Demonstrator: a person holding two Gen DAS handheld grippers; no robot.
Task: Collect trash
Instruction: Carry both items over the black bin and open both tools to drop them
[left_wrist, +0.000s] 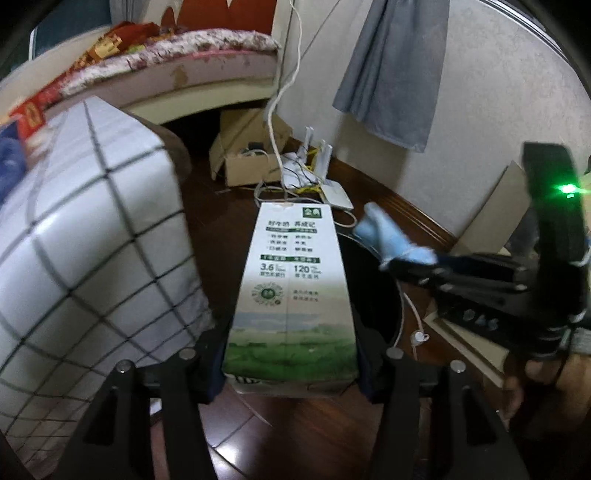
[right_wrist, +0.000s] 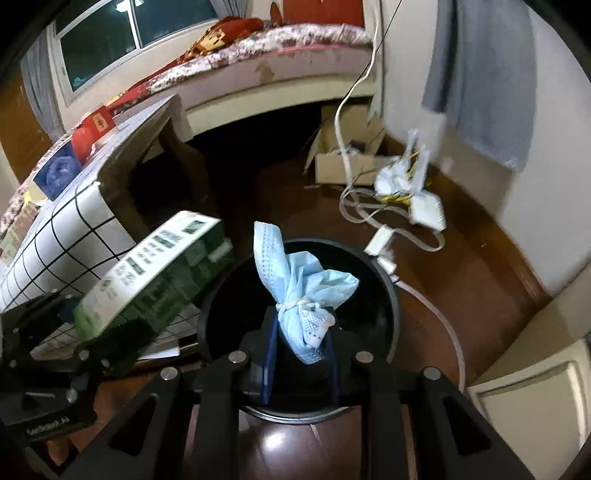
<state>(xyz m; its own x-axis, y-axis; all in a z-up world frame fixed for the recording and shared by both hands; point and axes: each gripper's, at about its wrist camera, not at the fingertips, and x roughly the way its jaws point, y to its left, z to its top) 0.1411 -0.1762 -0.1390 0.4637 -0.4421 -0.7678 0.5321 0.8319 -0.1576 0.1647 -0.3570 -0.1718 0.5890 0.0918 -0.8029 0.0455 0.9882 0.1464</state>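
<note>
A white and green milk carton (left_wrist: 291, 280) lies lengthwise between the fingers of my left gripper (left_wrist: 291, 369), whose pads press its sides near the base. The carton's far end hangs over the edge of a round black bin (right_wrist: 391, 295) on the floor. My right gripper (right_wrist: 301, 343) is shut on a tied-up light blue face mask (right_wrist: 295, 280), held straight above the bin's opening. In the left wrist view the right gripper (left_wrist: 388, 264) comes in from the right with the mask (left_wrist: 388, 232) at its tip. The right wrist view shows the carton (right_wrist: 155, 273) tilted at the left.
A table with a white grid-pattern cloth (left_wrist: 92, 240) stands close on the left, with a bed (left_wrist: 203, 70) behind it. Ahead on the dark wooden floor lie an open cardboard box (left_wrist: 247, 158), a white router with cables (right_wrist: 406, 184) and a grey cloth (left_wrist: 395, 74) hanging on the wall.
</note>
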